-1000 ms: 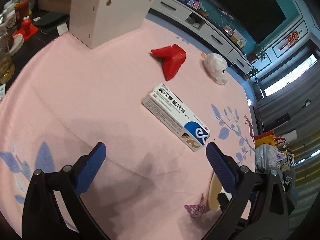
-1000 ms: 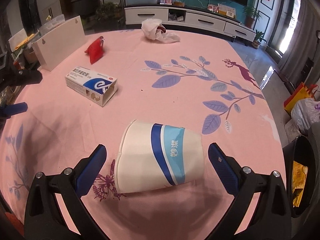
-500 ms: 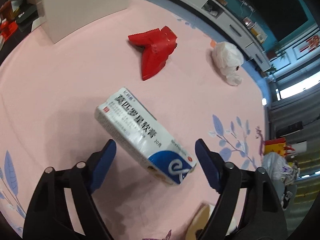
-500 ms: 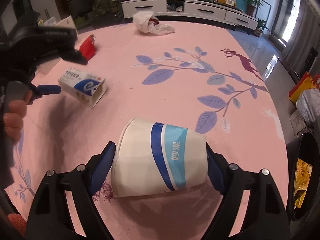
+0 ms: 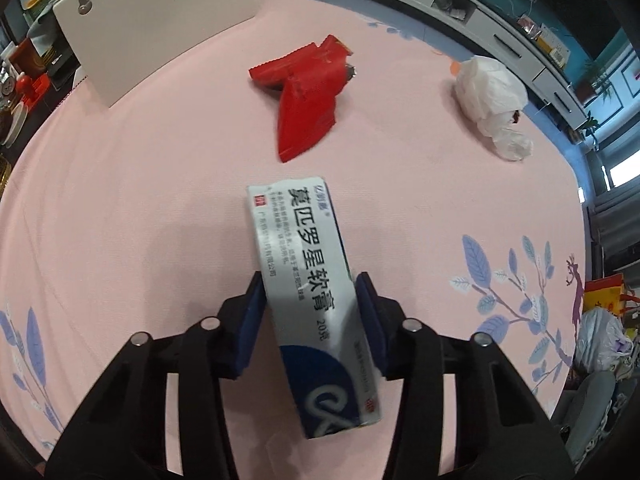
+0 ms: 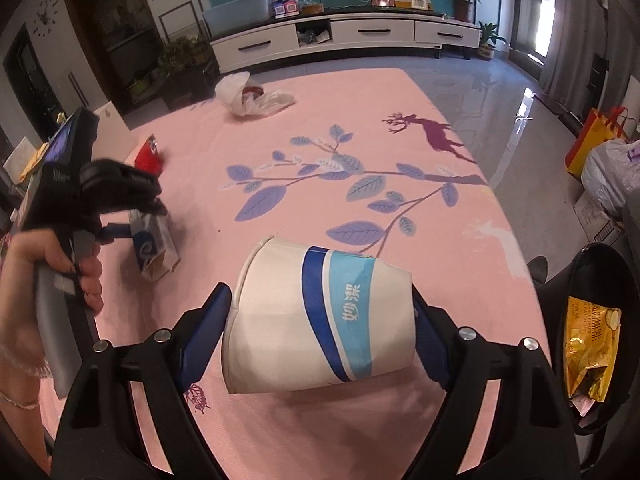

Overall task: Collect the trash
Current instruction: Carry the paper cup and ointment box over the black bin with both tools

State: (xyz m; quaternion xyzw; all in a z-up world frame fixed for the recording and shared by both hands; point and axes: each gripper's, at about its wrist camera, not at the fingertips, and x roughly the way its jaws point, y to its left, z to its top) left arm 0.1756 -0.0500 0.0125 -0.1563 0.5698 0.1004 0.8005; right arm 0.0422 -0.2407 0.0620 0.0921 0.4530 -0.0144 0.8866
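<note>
Left wrist view: left gripper (image 5: 311,316) points steeply down at the pink tablecloth (image 5: 120,208), its jaws have just been closing and both blue pads (image 5: 370,320) now sit against the long sides of the ointment box (image 5: 310,296), clamped on it. Box is white and blue with printed characters, its far end points away from the camera toward the red wrapper (image 5: 308,92), which lies crumpled on the cloth just beyond it. White plastic bag (image 5: 494,106) sits farther right near the table edge, well apart from the box. White board (image 5: 160,24) stands at the far left edge of the table. Right wrist view: right gripper (image 6: 320,320) is clamped on the paper cup (image 6: 320,316), blue pads (image 6: 204,328) touch both ends, cup lies sideways between them, white with a blue and light-blue band, open rim toward the left pad. Cup looks lifted slightly off the cloth, cannot tell for sure. At left, a hand (image 6: 36,276) grips the handle of the left gripper, with the box tilted under it on the cloth. Plastic bag lies at the far side of the table. Black trash bin (image 6: 576,280) stands off the right table edge, a gold snack wrapper (image 6: 588,344) inside it. Yellow shopping bag (image 6: 596,136) on the floor behind.
</note>
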